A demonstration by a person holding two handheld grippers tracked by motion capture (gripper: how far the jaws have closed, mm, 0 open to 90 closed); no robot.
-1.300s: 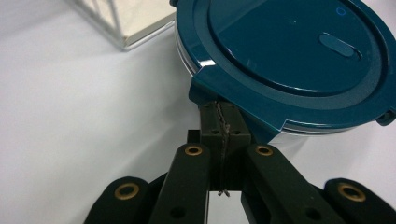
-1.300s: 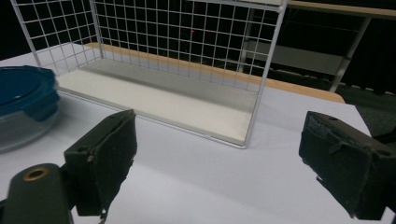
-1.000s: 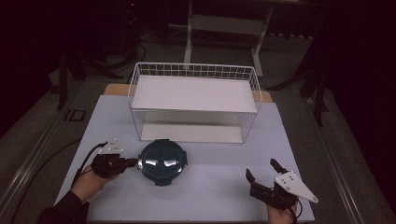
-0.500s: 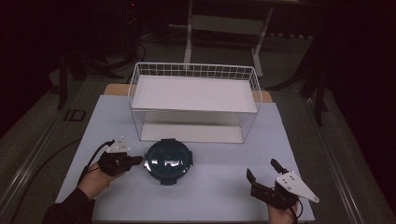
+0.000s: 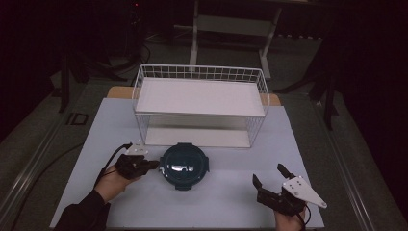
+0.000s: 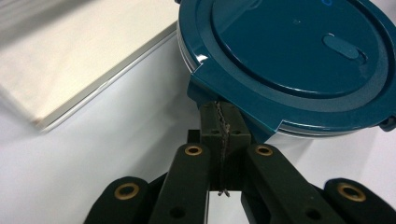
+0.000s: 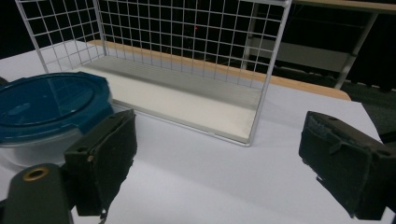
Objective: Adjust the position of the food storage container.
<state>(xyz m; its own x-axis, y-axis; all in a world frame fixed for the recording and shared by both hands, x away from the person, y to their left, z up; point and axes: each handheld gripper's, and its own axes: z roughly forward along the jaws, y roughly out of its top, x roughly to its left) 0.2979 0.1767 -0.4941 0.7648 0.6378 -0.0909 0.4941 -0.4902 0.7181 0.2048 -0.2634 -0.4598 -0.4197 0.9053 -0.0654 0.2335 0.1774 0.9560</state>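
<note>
**A:** How far along are you?

**B:** Early, I'd judge; my left gripper (image 5: 155, 164) has its jaws pressed flat together, nothing between them, and the tips sit against a clip tab on the rim of the tub (image 5: 184, 165); in the left gripper view the closed tips (image 6: 219, 122) meet the teal lid (image 6: 289, 51) right at that tab; whether I'm nudging the tub or only touching it, I can't tell.

**A:** And where is the tub?

**B:** On the white table (image 5: 226, 202), just in front of the wire rack (image 5: 200, 107), still outside it; the lid is on and looks seated; the rack's top shelf and the board under it carry nothing, so if the tub is meant to go there, that whole part is left.

**A:** Your other hand?

**B:** My right gripper (image 5: 270, 182) is well apart from the tub, near the table's front edge, jaws spread wide and holding nothing; from the right gripper view I see the tub (image 7: 46, 112) off to one side and the rack (image 7: 187, 60) ahead.

**A:** Any label or writing?

**B:** None I can read; the lid has a small oval bump (image 6: 341, 46) and a plain moulded ring; no brand shows; some marks on the floor beyond the table's left corner are too dim to make out.
</note>
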